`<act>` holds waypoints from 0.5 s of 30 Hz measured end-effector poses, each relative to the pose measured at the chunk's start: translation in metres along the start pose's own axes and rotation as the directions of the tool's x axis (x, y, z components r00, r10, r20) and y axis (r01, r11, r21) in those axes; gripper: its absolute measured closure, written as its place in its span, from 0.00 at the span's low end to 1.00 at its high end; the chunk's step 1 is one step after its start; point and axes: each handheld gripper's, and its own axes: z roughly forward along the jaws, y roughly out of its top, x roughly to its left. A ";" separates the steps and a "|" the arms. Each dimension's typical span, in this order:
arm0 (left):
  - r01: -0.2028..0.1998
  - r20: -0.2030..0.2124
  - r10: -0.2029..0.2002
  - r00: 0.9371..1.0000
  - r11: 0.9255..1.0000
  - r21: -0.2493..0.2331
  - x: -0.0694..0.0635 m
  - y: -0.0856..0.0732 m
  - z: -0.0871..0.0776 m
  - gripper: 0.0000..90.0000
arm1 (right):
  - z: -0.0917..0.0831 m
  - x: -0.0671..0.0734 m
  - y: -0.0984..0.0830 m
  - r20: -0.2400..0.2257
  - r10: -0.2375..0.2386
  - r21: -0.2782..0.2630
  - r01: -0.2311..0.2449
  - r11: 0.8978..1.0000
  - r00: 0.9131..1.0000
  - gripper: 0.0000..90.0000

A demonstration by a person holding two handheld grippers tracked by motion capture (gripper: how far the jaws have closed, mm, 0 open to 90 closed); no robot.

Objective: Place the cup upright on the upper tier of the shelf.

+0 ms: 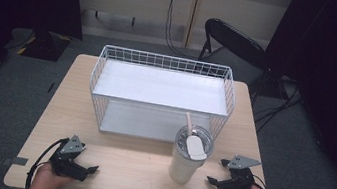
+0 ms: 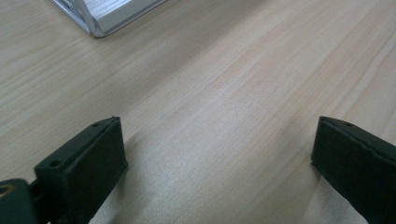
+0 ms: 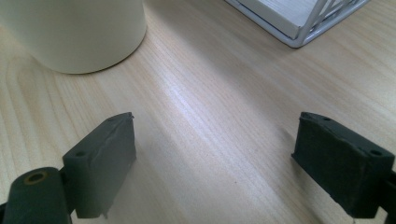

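Tumbler (image 1: 186, 160) stands upright on bench (image 1: 133, 180); likely rigid, smooth-walled, top-heavy with lid and straw. Grasp mid-body. Right gripper (image 1: 217, 175) and left gripper (image 1: 89, 171) both released, empty.

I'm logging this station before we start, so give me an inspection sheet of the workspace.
Surface: light wooden table, bare near the grippers.
Job's things: cream tumbler, upright, lidded, with straw; white wire rack behind it.
Clutter: nothing seen.
Grippers: left gripper open, holding nothing; right gripper open, beside the tumbler, apart.
Cables: one trails from each gripper; a wall cable hangs behind.
Surroundings: folding chair, grey carpet, dark curtains.
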 end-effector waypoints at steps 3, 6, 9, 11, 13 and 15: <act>0.000 0.000 0.000 1.000 1.000 0.001 0.000 0.000 0.000 0.00 | 0.000 0.000 0.000 0.000 0.000 0.000 0.000 1.000 1.000 0.14; 0.002 0.003 -0.002 1.000 1.000 0.001 0.000 0.000 0.000 0.00 | 0.000 0.001 0.000 0.003 0.006 -0.002 -0.006 1.000 1.000 0.14; 0.003 0.003 -0.003 1.000 1.000 0.001 0.000 0.000 0.000 0.00 | -0.001 0.002 -0.001 0.000 0.014 -0.003 -0.014 1.000 1.000 0.14; 0.002 0.003 -0.002 1.000 1.000 0.002 0.000 0.000 0.000 0.00 | -0.003 0.004 -0.001 -0.008 0.000 0.007 0.000 1.000 1.000 0.14; 0.003 0.003 -0.003 1.000 1.000 0.001 0.000 0.000 0.000 0.00 | -0.006 0.007 0.002 -0.030 -0.017 -0.010 0.016 1.000 0.999 0.14; 0.003 0.003 -0.003 1.000 1.000 0.001 0.000 0.000 0.000 0.00 | -0.008 0.009 0.004 -0.044 -0.020 -0.021 0.019 1.000 0.999 0.14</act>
